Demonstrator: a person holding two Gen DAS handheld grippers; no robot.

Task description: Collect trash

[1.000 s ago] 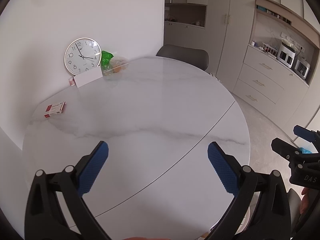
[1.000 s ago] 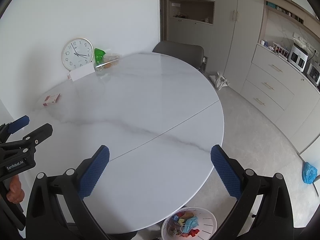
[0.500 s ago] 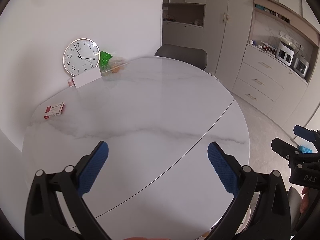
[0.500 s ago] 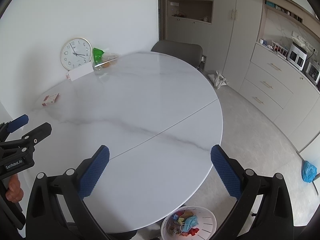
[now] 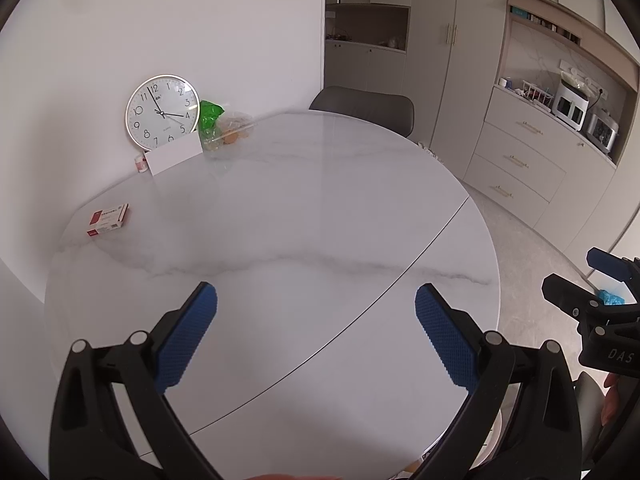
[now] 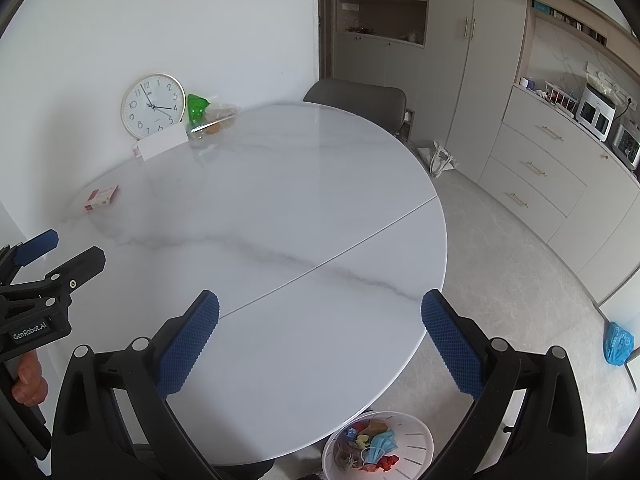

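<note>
Both grippers' fingers (image 5: 188, 336) spread wide; bin (image 6: 416, 432) holds trash (image 6: 372, 446).

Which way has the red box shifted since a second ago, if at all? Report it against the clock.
No. The red box lies in the same spot near the left edge of the table, in the same place below and left of the clock.

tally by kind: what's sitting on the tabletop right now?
clock: 1
white card: 1
red-and-white box: 1
green bag: 1
clear bag of food: 1
small red-patterned item behind the card: 1
Total: 6
</note>
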